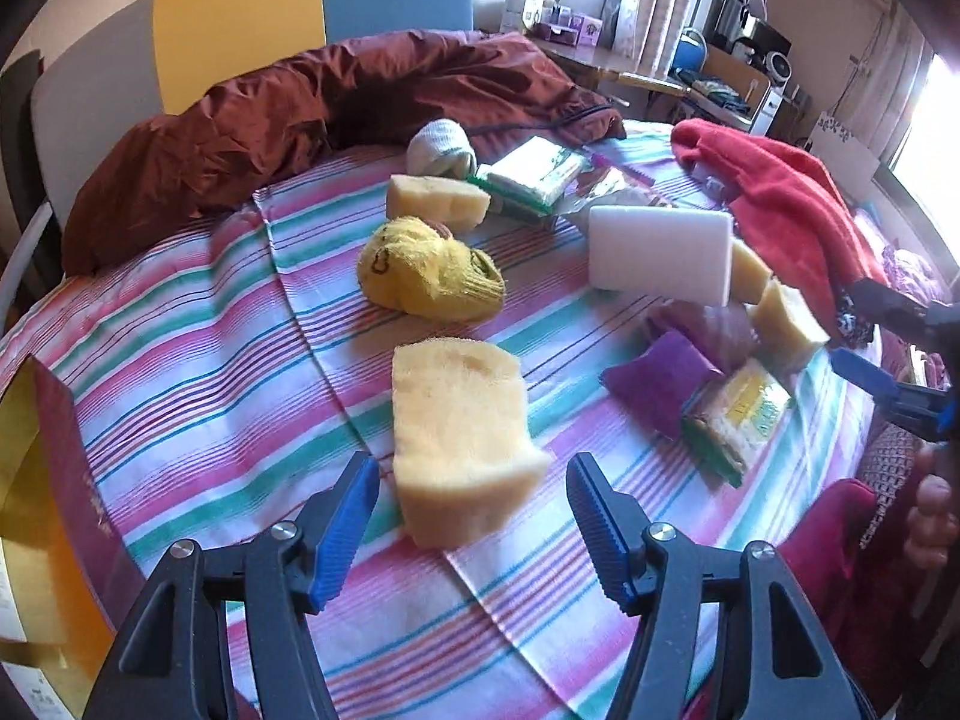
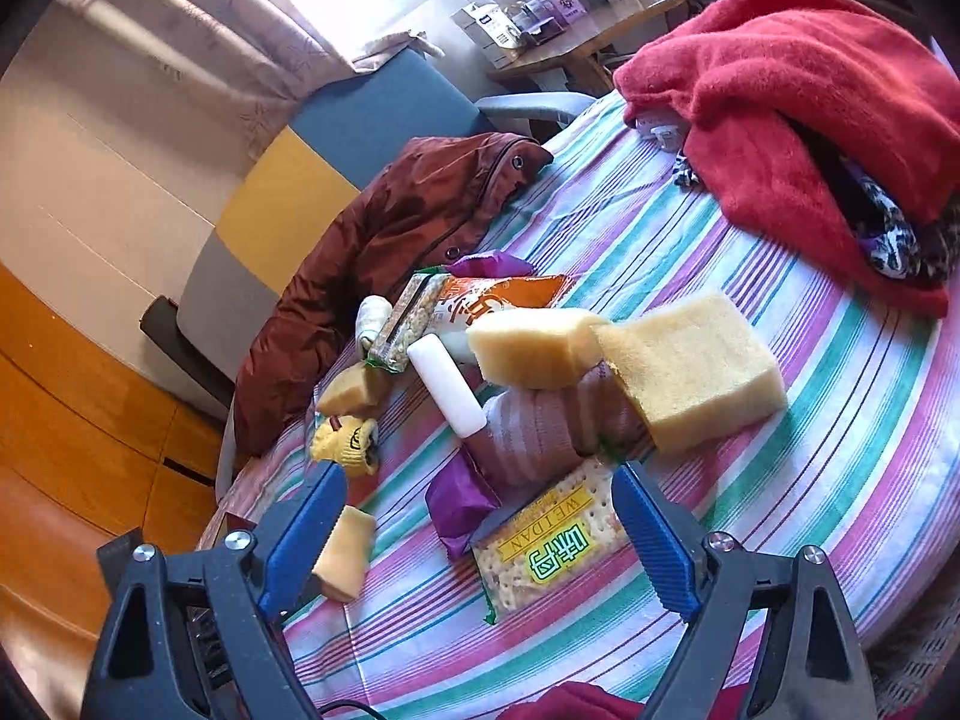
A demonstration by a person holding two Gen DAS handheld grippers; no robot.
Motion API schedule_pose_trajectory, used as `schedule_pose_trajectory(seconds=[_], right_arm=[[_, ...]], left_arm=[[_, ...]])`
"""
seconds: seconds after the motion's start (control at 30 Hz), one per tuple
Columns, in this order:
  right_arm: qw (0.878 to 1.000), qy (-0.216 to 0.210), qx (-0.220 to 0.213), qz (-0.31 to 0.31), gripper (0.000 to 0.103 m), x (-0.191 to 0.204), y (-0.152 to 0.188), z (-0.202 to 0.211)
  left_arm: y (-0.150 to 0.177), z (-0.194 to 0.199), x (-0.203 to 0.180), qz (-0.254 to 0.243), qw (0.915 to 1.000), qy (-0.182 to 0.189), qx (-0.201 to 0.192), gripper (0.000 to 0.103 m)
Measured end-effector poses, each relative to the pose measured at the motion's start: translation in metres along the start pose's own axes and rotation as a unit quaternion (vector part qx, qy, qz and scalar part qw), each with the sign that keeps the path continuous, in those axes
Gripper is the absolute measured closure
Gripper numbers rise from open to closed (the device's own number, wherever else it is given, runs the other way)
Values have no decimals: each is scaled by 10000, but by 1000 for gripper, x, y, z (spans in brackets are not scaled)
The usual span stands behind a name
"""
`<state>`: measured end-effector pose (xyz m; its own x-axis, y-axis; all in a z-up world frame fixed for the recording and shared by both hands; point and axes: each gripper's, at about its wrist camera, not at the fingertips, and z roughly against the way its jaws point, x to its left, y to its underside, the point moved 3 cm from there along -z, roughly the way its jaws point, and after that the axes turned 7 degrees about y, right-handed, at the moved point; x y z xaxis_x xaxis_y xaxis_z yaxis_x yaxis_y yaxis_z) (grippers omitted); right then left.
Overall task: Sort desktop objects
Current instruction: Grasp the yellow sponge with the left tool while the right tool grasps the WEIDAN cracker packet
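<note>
On the striped tablecloth (image 1: 198, 360) a yellow sponge (image 1: 462, 438) lies between the fingers of my left gripper (image 1: 474, 504), whose blue pads stand clear of it on both sides. My right gripper (image 2: 480, 516) is open over a cracker packet (image 2: 552, 546) and a purple packet (image 2: 462, 498) without touching either. Behind them sit a pink striped sock (image 2: 540, 432), two big sponges (image 2: 690, 372), a white foam block (image 2: 447, 384) and a yellow sock ball (image 1: 429, 276). In the left wrist view the right gripper (image 1: 882, 336) shows at the right edge.
A brown jacket (image 1: 240, 138) lies along the far side and a red fleece (image 2: 810, 90) covers the right end. A gold and maroon box (image 1: 54, 480) stands at the near left. A white sock (image 1: 438, 147), green-white pack (image 1: 534, 177) and orange snack bag (image 2: 498, 300) lie further back.
</note>
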<state>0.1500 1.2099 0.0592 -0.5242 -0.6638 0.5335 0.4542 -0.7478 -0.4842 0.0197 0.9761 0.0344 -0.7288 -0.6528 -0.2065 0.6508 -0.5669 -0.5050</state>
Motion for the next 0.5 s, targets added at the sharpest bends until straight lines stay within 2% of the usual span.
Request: schedule_pose_trajectory(seconds=[0.2, 0.23, 0.27, 0.5], right_arm=[[10000, 47, 4, 37, 12, 1, 0, -1], [10000, 58, -15, 13, 12, 0, -1, -1], [10000, 62, -25, -9, 12, -1, -1, 0], [9996, 159, 72, -243, 12, -10, -2, -5]], left_arm=[[-6, -16, 4, -9, 9999, -107, 75, 39], [-6, -18, 6, 4, 9999, -134, 73, 43], [-5, -19, 7, 11, 9999, -139, 73, 52], [3, -14, 7, 116, 9999, -49, -94, 54]])
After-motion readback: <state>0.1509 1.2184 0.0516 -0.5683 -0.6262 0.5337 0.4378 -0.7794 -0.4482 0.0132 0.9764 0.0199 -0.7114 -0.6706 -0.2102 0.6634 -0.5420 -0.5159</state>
